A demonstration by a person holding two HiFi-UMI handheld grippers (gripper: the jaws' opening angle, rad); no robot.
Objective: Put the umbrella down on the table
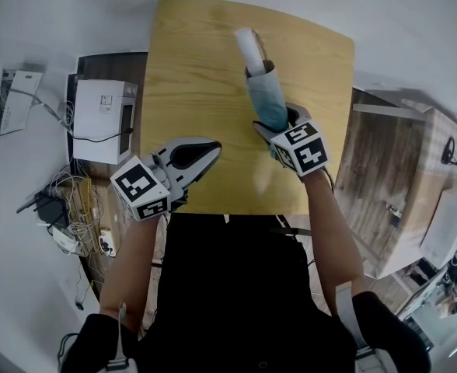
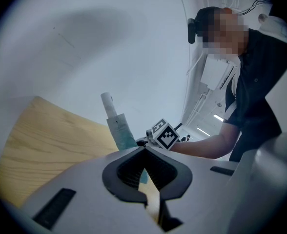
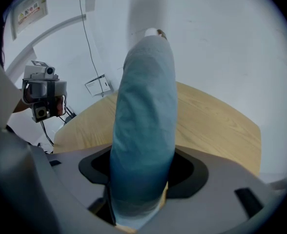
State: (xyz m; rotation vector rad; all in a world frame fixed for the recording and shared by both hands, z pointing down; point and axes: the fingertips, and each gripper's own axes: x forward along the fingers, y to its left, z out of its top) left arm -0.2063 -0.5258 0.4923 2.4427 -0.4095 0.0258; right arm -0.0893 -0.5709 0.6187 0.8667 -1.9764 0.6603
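A folded teal umbrella [image 1: 266,95] with a white handle [image 1: 250,47] is held over the far right part of the light wooden table [image 1: 197,68]. My right gripper [image 1: 279,124] is shut on its lower end, and the handle points up and away. In the right gripper view the teal fabric [image 3: 146,121] fills the space between the jaws of that gripper [image 3: 142,182]. My left gripper [image 1: 211,148] hovers near the table's front edge, shut and with nothing in it. The left gripper view shows its jaw tips [image 2: 144,151] touching, and beyond them the umbrella [image 2: 120,130] standing nearly upright.
A white box [image 1: 102,121] sits on a dark low cabinet left of the table, with cables [image 1: 73,216] tangled on the floor below it. A wooden cabinet [image 1: 392,177] stands close to the table's right side. A person's torso and arms fill the lower part of the head view.
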